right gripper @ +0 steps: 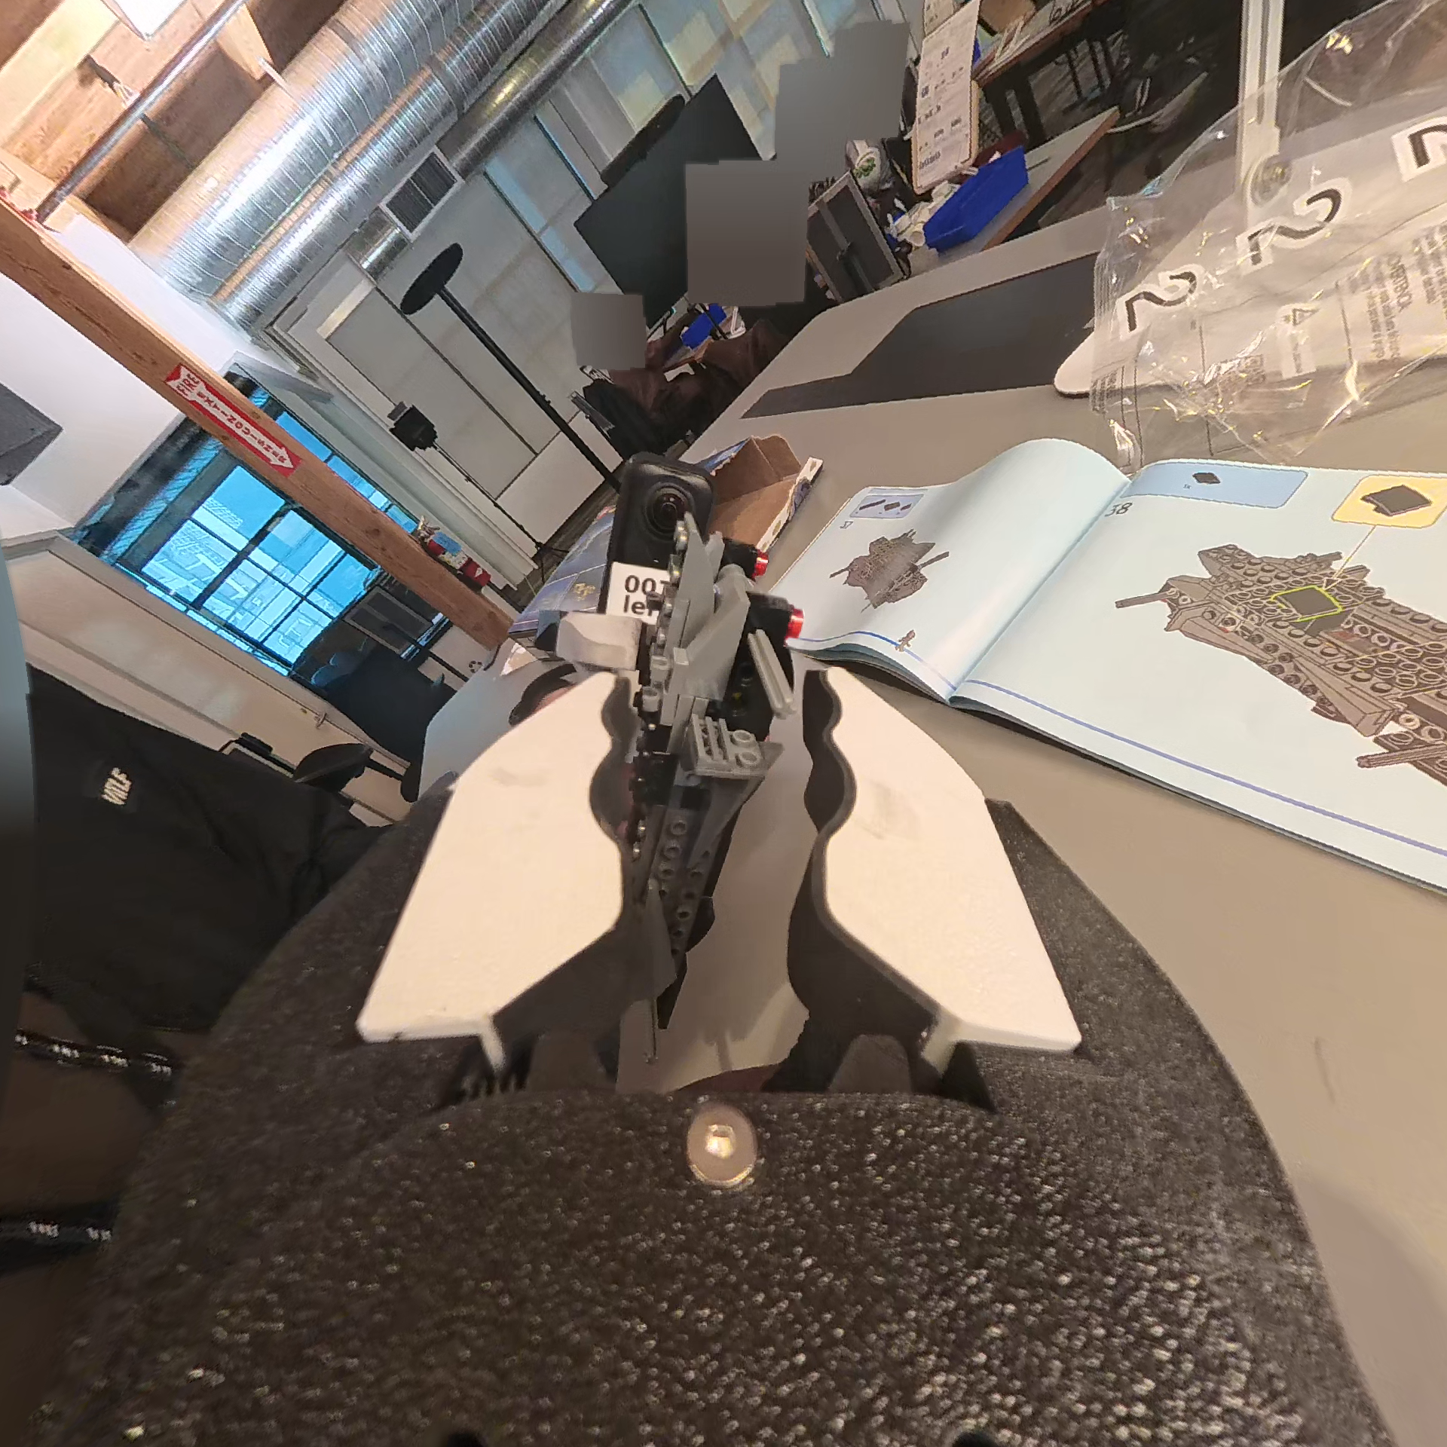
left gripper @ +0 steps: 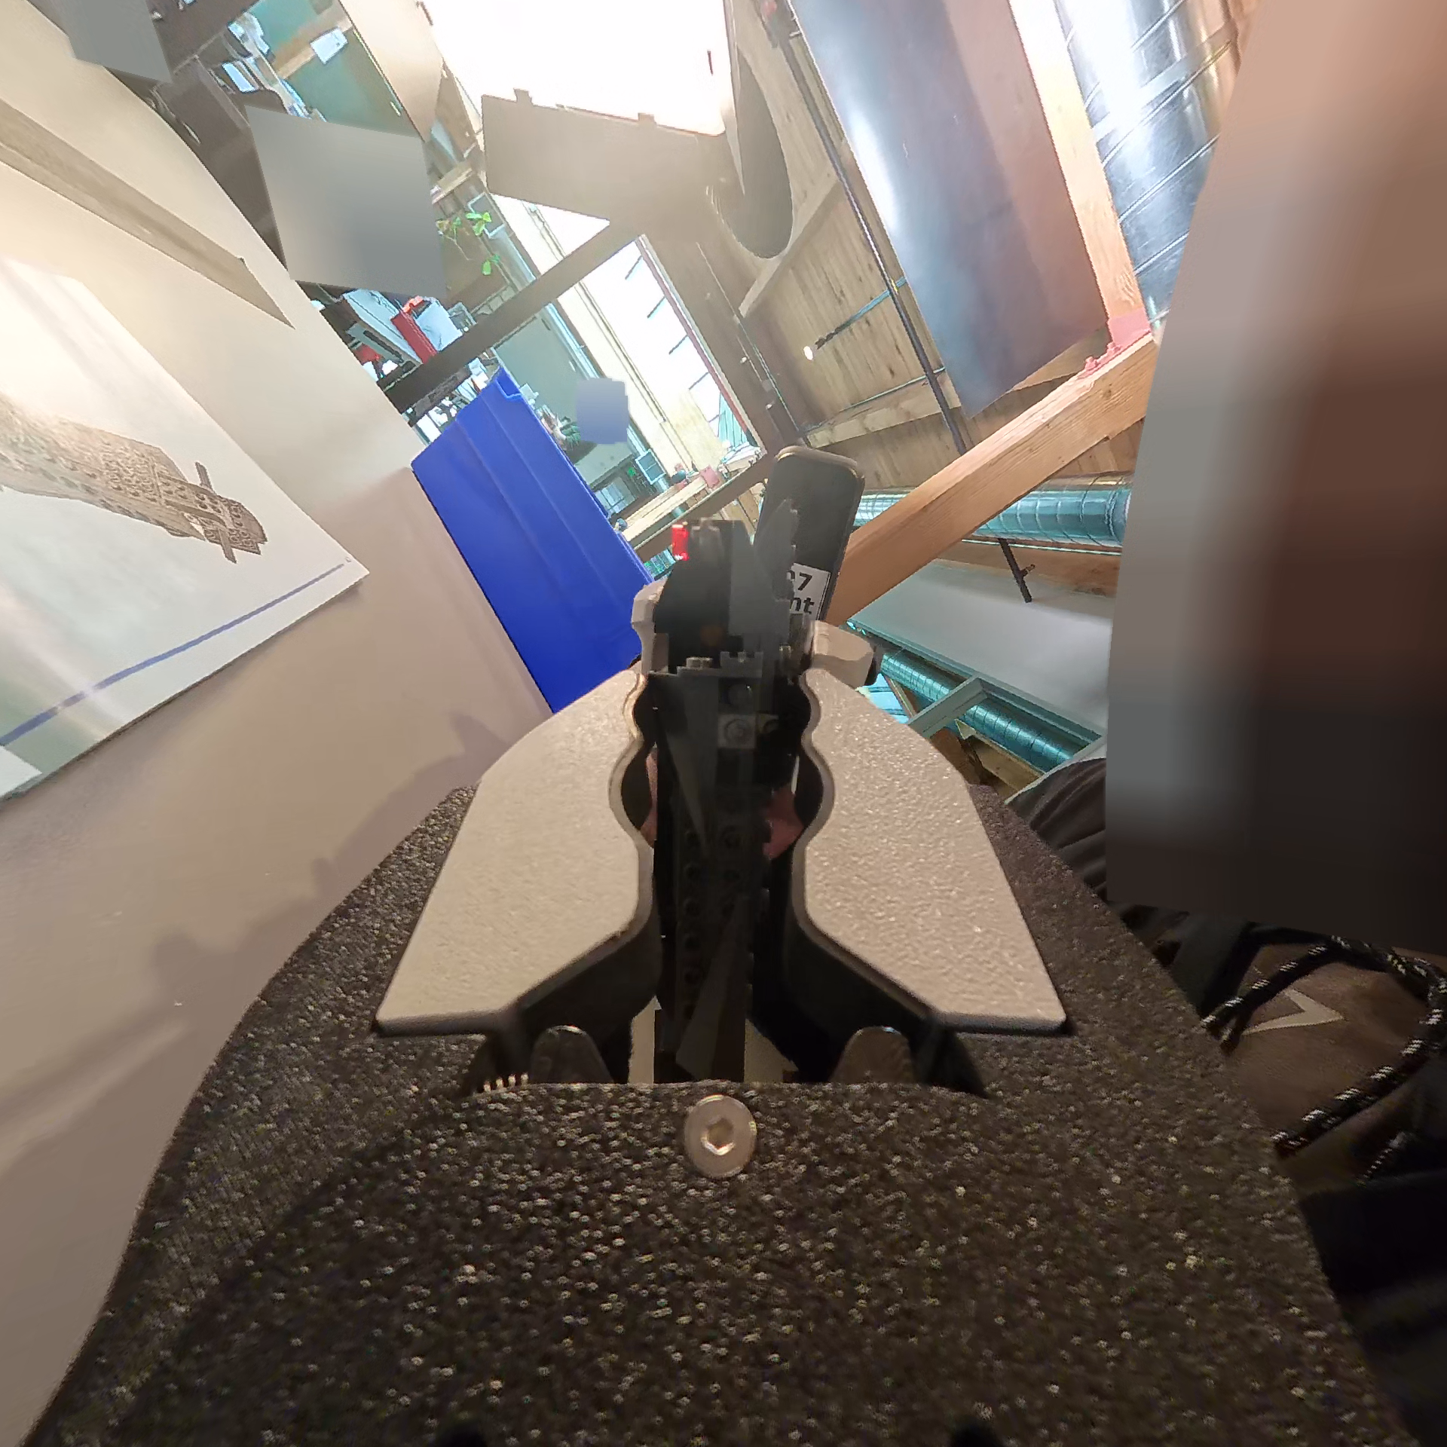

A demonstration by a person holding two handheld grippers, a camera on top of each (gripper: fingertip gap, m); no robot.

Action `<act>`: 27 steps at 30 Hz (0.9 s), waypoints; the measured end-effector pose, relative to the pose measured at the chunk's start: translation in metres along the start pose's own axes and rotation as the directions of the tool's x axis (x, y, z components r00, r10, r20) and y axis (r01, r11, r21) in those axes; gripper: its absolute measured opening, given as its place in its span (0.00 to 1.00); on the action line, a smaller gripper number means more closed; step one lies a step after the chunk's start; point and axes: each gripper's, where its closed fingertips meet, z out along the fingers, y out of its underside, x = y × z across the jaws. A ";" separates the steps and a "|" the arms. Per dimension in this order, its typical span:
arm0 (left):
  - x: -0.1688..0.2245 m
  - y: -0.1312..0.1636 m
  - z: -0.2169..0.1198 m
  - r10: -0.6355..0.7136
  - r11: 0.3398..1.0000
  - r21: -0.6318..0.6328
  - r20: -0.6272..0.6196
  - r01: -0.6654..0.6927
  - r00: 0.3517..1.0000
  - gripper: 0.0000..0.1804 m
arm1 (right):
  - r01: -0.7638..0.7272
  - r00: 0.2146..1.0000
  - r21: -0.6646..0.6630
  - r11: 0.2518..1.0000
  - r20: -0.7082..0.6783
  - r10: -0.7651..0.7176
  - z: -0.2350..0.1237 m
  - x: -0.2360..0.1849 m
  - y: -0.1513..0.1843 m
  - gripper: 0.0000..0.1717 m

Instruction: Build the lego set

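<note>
- Two hand-held grippers met on one dark grey and black brick-built model with small red studs [left gripper: 705, 752], which stood on edge, lifted off the table and running lengthwise between both pairs of fingers.
- The left gripper [left gripper: 724, 681] was closed to a narrow gap on the model, with both pale grey fingers [left gripper: 548, 846] against its sides near their tips.
- The right gripper [right gripper: 709, 689] stood a little wider. Its left finger lay against the model's studded edge, while a dark gap showed between its right finger [right gripper: 900, 822] and the model. It seemed not to be clamping, though the tips were partly hidden.
- Just beyond the right gripper's fingertips was the left gripper's black camera [right gripper: 665, 501].
- To the right of those fingers an open pale blue instruction booklet [right gripper: 1135, 665] lay flat on the grey table [right gripper: 1018, 979]. Farther right were crumpled clear plastic bags [right gripper: 1292, 274].
- Beyond the tips sat an open brown cardboard box [right gripper: 763, 485].
- Left of the left gripper's fingers stood a blue plastic bin [left gripper: 517, 564].
</note>
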 end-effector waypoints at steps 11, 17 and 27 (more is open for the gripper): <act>0.003 0.005 0.003 0.070 0.997 -0.026 0.013 -0.070 0.997 0.19 | 0.058 0.998 0.019 0.998 0.022 -0.058 -0.003 -0.003 0.002 0.22; 0.004 0.005 0.003 0.074 0.997 -0.028 0.010 -0.073 0.997 0.19 | 0.071 0.997 0.037 0.997 0.026 -0.072 -0.002 -0.003 0.001 0.21; 0.004 0.006 0.003 0.077 0.996 -0.036 0.014 -0.077 0.997 0.19 | 0.063 0.997 0.039 0.997 0.030 -0.064 -0.003 -0.003 0.001 0.21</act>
